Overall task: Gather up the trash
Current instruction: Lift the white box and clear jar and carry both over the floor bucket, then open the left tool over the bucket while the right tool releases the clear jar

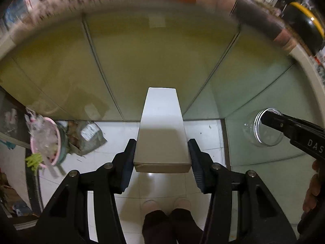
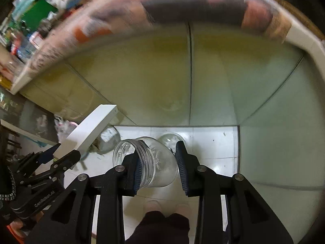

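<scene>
My left gripper (image 1: 161,158) clamps a blank white box (image 1: 162,130) at frame centre. My right gripper (image 2: 158,162) pinches a clear jar (image 2: 154,160), centre frame. Readable: "DAS" at right edge, "GenRobot.AI" lower left.

A lived-in home, probably a kitchen corner: glossy white floor tiles (image 1: 203,134) meet pale green-yellow cabinet doors (image 1: 152,61), an overfull pink plastic waste bin (image 1: 45,142) stands beside a crumpled grey bag (image 1: 89,138), and cluttered colourful packages (image 2: 34,10) crowd the blurred desk edge (image 2: 132,18).
</scene>
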{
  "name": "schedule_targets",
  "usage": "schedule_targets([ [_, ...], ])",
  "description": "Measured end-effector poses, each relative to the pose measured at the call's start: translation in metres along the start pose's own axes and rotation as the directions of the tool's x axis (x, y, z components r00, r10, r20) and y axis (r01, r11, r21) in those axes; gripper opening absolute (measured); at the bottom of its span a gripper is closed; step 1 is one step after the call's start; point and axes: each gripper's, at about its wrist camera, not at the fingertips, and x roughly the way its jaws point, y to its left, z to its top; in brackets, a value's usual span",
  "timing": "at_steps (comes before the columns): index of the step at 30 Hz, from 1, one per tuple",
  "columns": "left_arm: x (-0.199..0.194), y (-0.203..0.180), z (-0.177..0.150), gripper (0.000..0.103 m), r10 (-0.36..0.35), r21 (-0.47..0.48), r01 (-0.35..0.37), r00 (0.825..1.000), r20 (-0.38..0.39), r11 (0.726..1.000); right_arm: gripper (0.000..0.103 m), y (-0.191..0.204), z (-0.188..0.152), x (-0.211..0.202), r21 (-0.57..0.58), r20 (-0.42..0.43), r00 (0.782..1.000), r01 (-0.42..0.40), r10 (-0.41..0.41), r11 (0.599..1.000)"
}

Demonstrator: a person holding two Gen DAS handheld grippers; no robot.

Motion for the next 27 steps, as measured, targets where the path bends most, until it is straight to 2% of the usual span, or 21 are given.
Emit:
schedule_targets([
  [11,0.212,0.023,-0.058,0.050,-0.043,-0.035,0.039,0.991,-0.126,0.999,0.029,-0.049,-0.040,0.208,0.016,-0.115,0.993,0.037,-0.034,0.999],
  [16,0.295,0.033,-0.077,0.050,-0.054,-0.021,0.052,0.986,-0.159,0.998,0.029,-0.056,-0.051,0.294,0.003,-0.171,0.985,0.006,-0.006,1.000],
  [22,0.354,0.038,-0.078,0.050,-0.076,-0.026,0.073,0.983,-0.167,0.997,0.029,-0.052,-0.052,0.340,-0.032,-0.218,0.976,-0.025,0.017,0.999],
  [24,0.362,0.038,-0.077,0.050,-0.082,-0.035,0.077,0.982,-0.171,0.996,0.032,-0.050,-0.052,0.348,-0.027,-0.254,0.967,-0.039,0.031,0.999],
  [27,0.366,0.039,-0.073,0.050,-0.102,-0.058,0.092,0.976,-0.191,0.994,0.035,-0.051,-0.051,0.347,-0.029,-0.259,0.965,-0.059,0.049,0.998],
])
